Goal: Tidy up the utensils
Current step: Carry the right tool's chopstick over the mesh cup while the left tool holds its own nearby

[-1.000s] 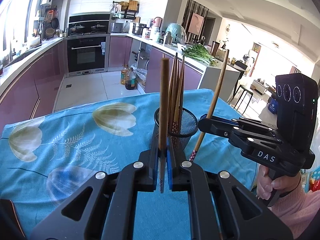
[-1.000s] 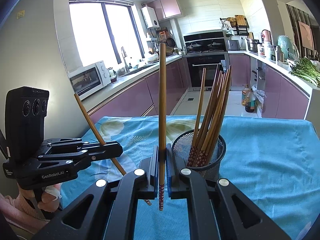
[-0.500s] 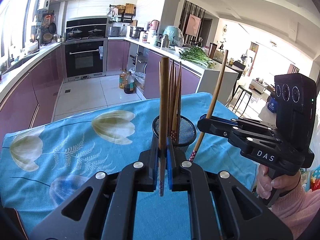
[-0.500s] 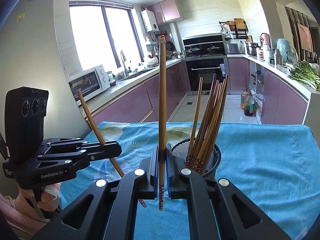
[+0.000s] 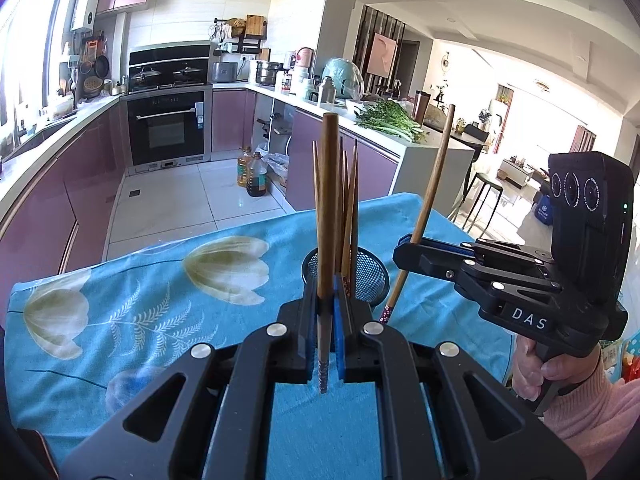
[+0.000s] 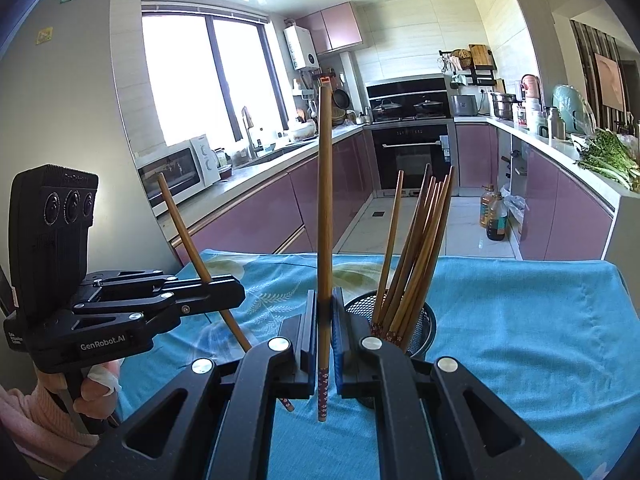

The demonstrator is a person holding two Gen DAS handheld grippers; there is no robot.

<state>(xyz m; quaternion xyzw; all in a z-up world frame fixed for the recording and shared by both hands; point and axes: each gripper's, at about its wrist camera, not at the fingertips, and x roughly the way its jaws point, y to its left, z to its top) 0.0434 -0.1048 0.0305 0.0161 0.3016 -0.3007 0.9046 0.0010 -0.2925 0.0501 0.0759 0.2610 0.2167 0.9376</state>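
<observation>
Wooden chopsticks are the thing to sort here, and each gripper holds one. The left gripper (image 5: pixel 329 334) is closed on the left chopstick (image 5: pixel 328 216), which stands almost upright between its blue pads, the thin end below the jaws. The right gripper (image 6: pixel 323 338) is closed in the same way on the right chopstick (image 6: pixel 325 208), upright, its patterned tip hanging under the jaws. Both grippers hang over the blue flowered tablecloth (image 5: pixel 160 292), near each other. Just behind them stands the black mesh holder (image 6: pixel 420 320) on the cloth, with a bunch of chopsticks (image 6: pixel 416 248) leaning inside it. A hand (image 5: pixel 532 368) in a pink sleeve holds the right gripper's handle.
</observation>
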